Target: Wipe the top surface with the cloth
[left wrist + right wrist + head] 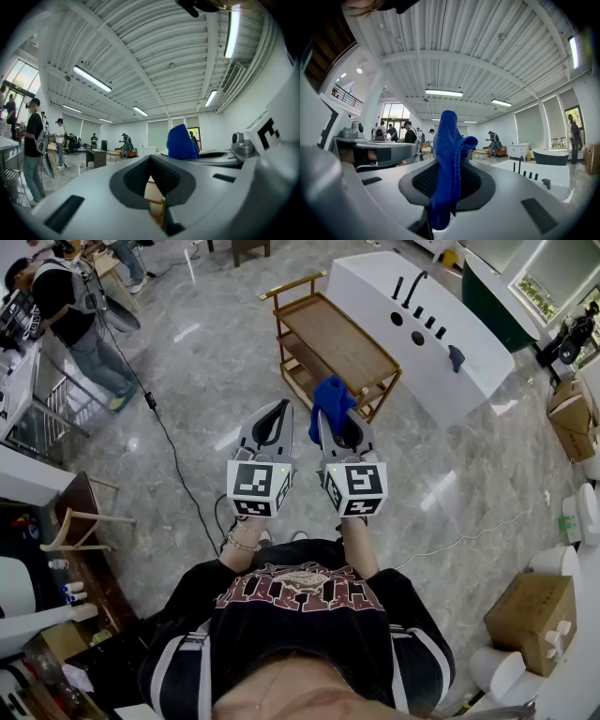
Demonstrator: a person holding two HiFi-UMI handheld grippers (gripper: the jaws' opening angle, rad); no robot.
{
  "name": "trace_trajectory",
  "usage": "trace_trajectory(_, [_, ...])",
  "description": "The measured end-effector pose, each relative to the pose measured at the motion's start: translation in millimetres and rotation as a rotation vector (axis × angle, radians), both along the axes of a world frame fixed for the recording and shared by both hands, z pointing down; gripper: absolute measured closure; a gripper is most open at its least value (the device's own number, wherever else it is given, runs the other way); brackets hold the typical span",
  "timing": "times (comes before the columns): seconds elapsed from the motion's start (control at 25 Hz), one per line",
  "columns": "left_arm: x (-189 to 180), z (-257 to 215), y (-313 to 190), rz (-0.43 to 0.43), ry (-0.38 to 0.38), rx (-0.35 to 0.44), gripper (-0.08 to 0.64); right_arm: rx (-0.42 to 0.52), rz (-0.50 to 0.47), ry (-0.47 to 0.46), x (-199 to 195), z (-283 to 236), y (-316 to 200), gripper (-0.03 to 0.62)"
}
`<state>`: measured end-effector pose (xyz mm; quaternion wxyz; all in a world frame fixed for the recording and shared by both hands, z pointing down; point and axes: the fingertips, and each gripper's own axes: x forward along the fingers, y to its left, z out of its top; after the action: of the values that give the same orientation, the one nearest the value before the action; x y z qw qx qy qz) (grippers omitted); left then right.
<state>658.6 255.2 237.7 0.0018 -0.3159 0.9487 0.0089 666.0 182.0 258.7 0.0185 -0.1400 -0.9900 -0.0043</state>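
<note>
holding both tools side by side in front of the body, the person stands on a grey marble floor (216,362) facing a wooden cart (342,343). the right gripper (339,427) is clamped on a blue cloth (331,399). in the right gripper view the cloth (449,154) is pinched between the two jaws of the right gripper (447,180) and stands upright out of them, with a folded lobe turned to the right near its top. the left gripper (277,409) carries nothing. in the left gripper view the jaws of the left gripper (151,157) meet at their tips, and a part of the cart (152,197) shows through the gap behind the tips. the same view shows the cloth (180,143) just to the right. in the head view the cloth overlaps the near corner of the cart but does not lie on the cart top, which is bare. a white tub (450,324) with black fittings stands just to the right of the cart. a black cable (169,442) runs across the floor to the left of the grippers.
</note>
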Motion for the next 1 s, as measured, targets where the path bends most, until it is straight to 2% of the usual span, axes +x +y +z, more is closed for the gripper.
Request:
trace_trajectory(0.72, [-12.1, 9.6, -11.1, -0.040, 0.007, -0.003, 0.511, 0.003, -0.046, -0.004, -19.7, 4.7, -7.4, 0.503])
trace_trajectory(1.0, [-51.1, 12.8, -5.2, -0.032, 0.010, 0.004, 0.511, -0.007, -0.035, -0.006, -54.9, 5.5, -4.8, 0.503])
